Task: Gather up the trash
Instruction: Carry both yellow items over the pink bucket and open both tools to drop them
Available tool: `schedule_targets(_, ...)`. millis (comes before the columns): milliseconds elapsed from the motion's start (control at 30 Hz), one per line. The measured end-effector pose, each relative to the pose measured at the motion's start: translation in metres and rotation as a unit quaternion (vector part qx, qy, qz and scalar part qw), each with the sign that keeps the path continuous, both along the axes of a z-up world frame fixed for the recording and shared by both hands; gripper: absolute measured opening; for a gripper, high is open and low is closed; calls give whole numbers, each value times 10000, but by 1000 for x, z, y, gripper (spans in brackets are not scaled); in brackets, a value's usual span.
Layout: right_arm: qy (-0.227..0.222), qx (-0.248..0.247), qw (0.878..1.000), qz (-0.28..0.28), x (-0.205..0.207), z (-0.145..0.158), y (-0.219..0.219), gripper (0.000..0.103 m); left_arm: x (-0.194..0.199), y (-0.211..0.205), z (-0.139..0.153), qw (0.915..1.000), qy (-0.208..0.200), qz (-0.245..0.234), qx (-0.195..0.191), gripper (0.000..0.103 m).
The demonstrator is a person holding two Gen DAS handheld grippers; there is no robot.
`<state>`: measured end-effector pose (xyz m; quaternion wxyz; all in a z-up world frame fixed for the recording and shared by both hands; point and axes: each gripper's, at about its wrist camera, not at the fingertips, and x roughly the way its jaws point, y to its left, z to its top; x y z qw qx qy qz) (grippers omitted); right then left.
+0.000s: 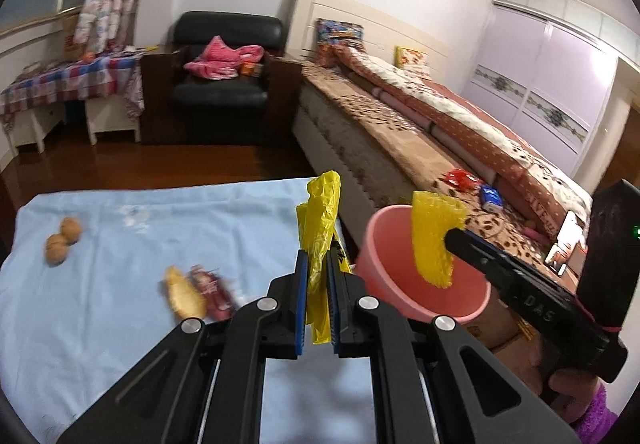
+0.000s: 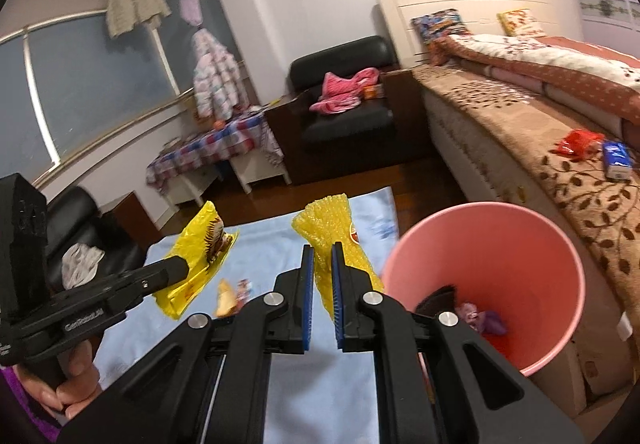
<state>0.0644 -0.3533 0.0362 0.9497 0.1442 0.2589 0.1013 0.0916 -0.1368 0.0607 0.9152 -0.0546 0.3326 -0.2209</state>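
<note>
My left gripper (image 1: 318, 258) is shut on a yellow plastic wrapper (image 1: 320, 215) and holds it above the light blue cloth (image 1: 120, 324), left of the pink bin (image 1: 424, 276). The wrapper also shows in the right wrist view (image 2: 200, 248). My right gripper (image 2: 322, 254) is shut on a yellow bubble-wrap piece (image 2: 332, 232) and holds it at the bin's rim (image 2: 480, 211); the piece shows over the bin in the left wrist view (image 1: 434, 236). The bin holds some trash (image 2: 480, 320). A bread piece (image 1: 184, 296) and a red wrapper (image 1: 212, 292) lie on the cloth.
Two walnuts (image 1: 62, 238) lie at the cloth's far left. A bed (image 1: 400, 115) runs along the right with a red packet (image 1: 458, 177) and a blue packet (image 1: 490, 197) on it. A black armchair (image 1: 224, 83) and a checked-cloth table (image 1: 68, 79) stand beyond.
</note>
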Motion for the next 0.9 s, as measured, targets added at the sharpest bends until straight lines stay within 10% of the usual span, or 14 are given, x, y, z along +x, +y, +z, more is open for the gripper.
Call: schedule_targets(900,809,482,9892,-1125,33,-78,-107,9,59,-149,-64,9907,875,-1013,243,16)
